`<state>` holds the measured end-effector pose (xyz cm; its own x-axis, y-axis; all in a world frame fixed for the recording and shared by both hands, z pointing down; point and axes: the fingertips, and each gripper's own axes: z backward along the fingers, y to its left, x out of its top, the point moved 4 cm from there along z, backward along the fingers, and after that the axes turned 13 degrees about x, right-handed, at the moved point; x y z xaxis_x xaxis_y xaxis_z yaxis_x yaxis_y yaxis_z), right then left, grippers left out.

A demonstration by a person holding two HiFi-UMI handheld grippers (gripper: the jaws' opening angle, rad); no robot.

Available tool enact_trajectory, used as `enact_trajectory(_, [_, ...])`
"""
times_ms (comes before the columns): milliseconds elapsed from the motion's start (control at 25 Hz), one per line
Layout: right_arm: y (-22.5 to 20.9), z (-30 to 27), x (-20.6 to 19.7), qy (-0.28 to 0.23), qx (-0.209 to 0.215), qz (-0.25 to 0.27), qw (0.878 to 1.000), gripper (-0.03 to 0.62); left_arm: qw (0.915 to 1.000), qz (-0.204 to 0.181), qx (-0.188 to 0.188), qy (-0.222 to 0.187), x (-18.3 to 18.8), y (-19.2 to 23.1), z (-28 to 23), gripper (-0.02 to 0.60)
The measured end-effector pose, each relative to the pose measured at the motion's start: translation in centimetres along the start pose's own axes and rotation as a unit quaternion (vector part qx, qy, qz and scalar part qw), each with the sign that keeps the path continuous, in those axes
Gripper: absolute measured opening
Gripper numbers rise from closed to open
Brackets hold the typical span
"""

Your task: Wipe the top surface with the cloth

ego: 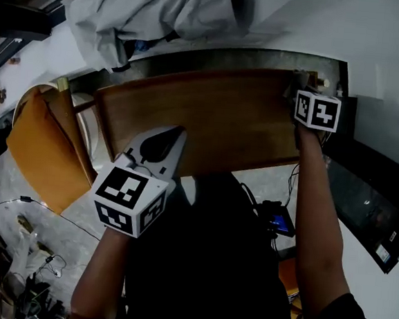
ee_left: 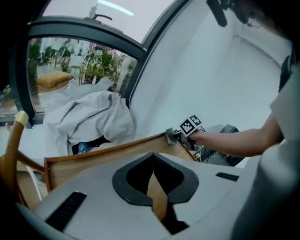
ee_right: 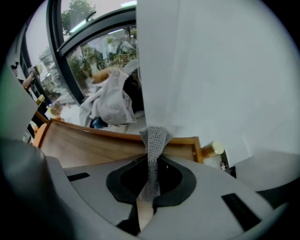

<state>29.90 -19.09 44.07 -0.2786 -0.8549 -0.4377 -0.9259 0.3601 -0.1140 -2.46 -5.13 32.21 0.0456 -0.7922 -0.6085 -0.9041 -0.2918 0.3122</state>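
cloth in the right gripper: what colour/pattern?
Grey, with a fine knitted mesh texture. The cloth shows best in the right gripper view.

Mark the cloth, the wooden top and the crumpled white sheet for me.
cloth (ee_right: 153,150): right gripper view, knit strip between the jaws.
wooden top (ego: 224,116): head view, bare middle of the board.
crumpled white sheet (ego: 157,9): head view, centre of the heap.

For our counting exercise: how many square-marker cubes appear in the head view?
2. One cube lower left, at the wooden top's near edge; the other upper right, at its right corner. None looks hidden.
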Motion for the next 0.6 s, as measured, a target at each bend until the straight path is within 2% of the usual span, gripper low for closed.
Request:
enact_trajectory(80, [4.5,-0.2,0.0,-0.014,0.028,0.011,0.999,0.040,0.9998,0.016,0.006,-0.008,-0.2,2.0,1.7,0.011])
enact_trajectory(240, [15.0,-1.6,-0.1,-0.025,0.116,0.047,0.992,0.040,0.9987,0.033,0.034,-0.019,-1.0,5.9,4.8,0.011])
enact_trajectory(440, [27.8,-3.7,1.5,-0.025,0.213,0.121,0.969,0.040,0.9959,0.060,0.063,-0.027,-3.1,10.4,8.7,0.011])
enact_trajectory(600, [36.3,-5.3,3.0,-0.022,0.270,0.152,0.950,0.040,0.9931,0.079,0.082,-0.028,-4.7,13.6,11.1,0.011])
